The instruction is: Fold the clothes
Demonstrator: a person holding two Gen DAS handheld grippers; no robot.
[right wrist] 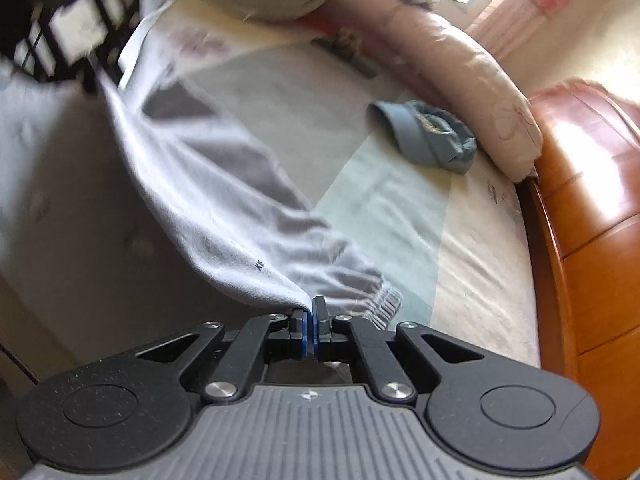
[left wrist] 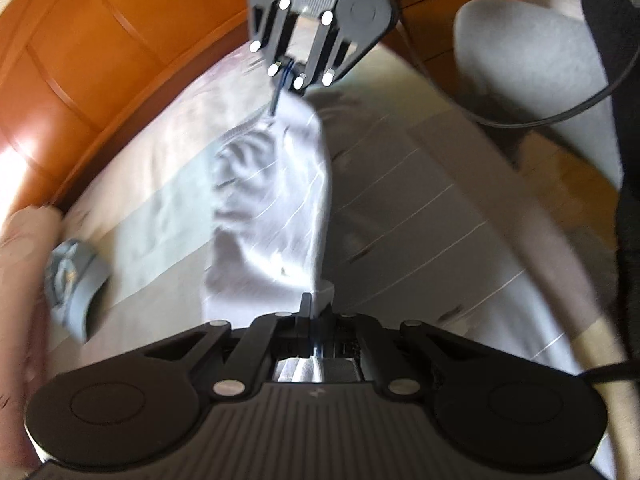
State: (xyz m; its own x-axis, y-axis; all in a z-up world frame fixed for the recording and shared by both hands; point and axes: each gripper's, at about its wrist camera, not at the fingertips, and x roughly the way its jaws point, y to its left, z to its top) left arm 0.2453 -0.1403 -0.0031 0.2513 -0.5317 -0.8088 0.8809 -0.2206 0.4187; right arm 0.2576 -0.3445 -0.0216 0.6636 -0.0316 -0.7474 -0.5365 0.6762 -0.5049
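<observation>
Above the bed (left wrist: 440, 216), a pale grey garment (left wrist: 272, 200) is held stretched between the two grippers. Seen from the left wrist view, the left gripper (left wrist: 310, 308) is closed, its jaws pinched together on one end of the garment, which hangs away from it toward the far end of the fabric. At that far end the right gripper (left wrist: 286, 76) is seen from the front, its jaws shut on the cloth, with a dark blue cord hanging just below them. Seen from the right wrist view, the right gripper (right wrist: 310, 316) is clamped on a gathered, ribbed edge of the garment (right wrist: 224, 208); blue pads are visible on the inner faces of the jaws, pressed nearly together with fabric between them. The garment runs from there up to the left gripper (right wrist: 92, 76), which is blurred at the upper left of that view. Part of the garment sags toward the bed sheet (right wrist: 400, 216), which is pale with light green panels; whether the cloth touches the sheet cannot be told. A small folded blue-grey item (right wrist: 428, 136) lies on the sheet, just beside a pinkish rolled quilt (right wrist: 472, 80). An orange wooden bed frame (right wrist: 592, 208) borders the mattress. A grey chair (left wrist: 532, 76) and a black cable (left wrist: 560, 116) are seen beyond the bed in the left wrist view.
</observation>
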